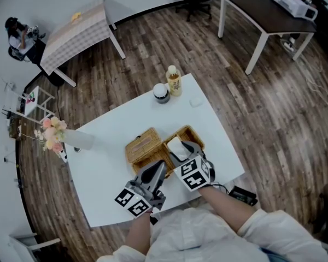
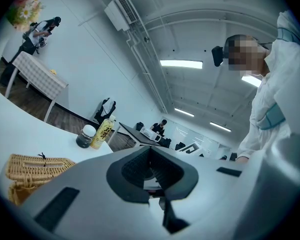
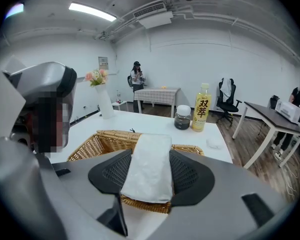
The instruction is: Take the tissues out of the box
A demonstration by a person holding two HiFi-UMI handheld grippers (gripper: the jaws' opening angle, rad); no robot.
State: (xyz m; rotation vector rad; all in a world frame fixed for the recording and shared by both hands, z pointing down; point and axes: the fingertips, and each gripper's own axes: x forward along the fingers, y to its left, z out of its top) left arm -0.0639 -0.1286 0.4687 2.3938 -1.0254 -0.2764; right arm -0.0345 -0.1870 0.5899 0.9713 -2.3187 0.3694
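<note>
Tissues, a white folded stack (image 3: pixel 149 156), sit clamped across their width between the right gripper's (image 3: pixel 146 184) pads, just above the open woven wicker box (image 3: pixel 90 146), seemingly to lift them out whole. The left gripper (image 2: pixel 152 173), jaws together and empty, is level beside the flipped-back wicker lid (image 2: pixel 35 165).

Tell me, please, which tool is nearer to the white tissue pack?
Right. The right tool is clamped on the tissue pack, over the wicker box. The left tool sits beside it at the box's near edge, off the pack.
</note>
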